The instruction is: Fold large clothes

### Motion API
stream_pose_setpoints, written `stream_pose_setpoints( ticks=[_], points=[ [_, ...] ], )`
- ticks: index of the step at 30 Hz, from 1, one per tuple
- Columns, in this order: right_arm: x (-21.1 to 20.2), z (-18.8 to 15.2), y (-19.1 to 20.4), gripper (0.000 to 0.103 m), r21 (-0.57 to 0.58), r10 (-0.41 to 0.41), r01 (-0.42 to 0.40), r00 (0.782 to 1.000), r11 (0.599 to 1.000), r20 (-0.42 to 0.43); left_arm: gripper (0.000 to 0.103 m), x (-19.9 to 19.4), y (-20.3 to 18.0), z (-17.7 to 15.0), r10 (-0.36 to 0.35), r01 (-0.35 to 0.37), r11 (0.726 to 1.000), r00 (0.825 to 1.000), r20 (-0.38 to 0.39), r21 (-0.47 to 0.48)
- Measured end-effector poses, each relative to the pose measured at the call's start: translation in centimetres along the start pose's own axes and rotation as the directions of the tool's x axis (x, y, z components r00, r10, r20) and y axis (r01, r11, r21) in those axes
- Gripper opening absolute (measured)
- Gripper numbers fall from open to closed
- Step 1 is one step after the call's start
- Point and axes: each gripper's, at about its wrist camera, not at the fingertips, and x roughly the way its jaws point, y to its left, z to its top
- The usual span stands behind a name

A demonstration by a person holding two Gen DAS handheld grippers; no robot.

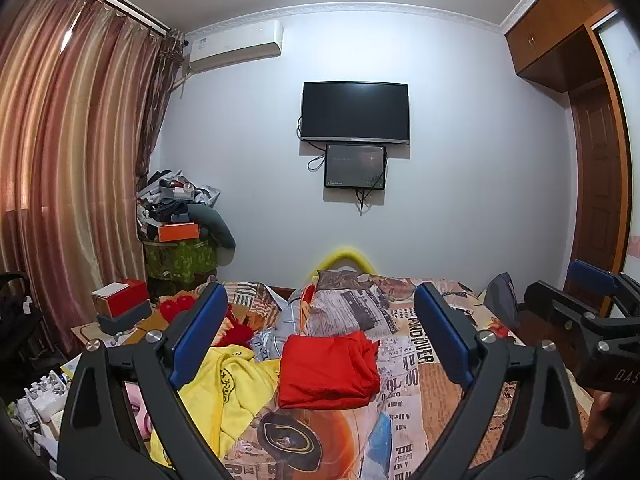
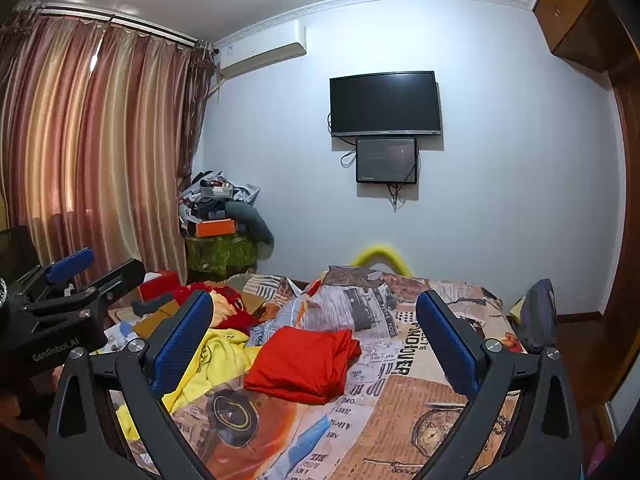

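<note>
Splayed fingers [image 1: 198,332], folded red garment [image 1: 328,372] beyond

Bed [image 1: 420,392] bears red garment [image 1: 328,368] (folded), yellow garment [image 1: 224,384].

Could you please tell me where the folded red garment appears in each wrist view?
Left wrist: folded red garment lies centre frame on the bed, beside the yellow garment.
Right wrist: folded red garment lies slightly left of centre.
Shared landmark: the wall television hangs above it.
</note>
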Motion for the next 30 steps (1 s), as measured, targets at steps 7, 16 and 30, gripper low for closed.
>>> stream_pose_setpoints(
  ticks=[7,16,30],
  points=[
    [-0.2,0.3,-0.3,0.101,0.010,0.000,0.001,1.000,1.000,-0.013,0.095,0.3,0.0,-0.3,-0.005,0.005,1.000,1.000,-0.007,0.000],
    [-0.4,0.4,-0.7,0.101,0.024,0.002,-0.001,1.000,1.000,-0.019,0.095,0.6,0.2,-0.7,-0.006,0.006,1.000,1.000,-0.008,-0.009],
    [-0.8,0.4,-1.4,0.101,0.055,0.015,-0.014,1.000,0.998,-0.022,0.099,0.5,-0.4,-1.0,-0.014,0.014,1.000,1.000,-0.006,-0.012]
  ],
)
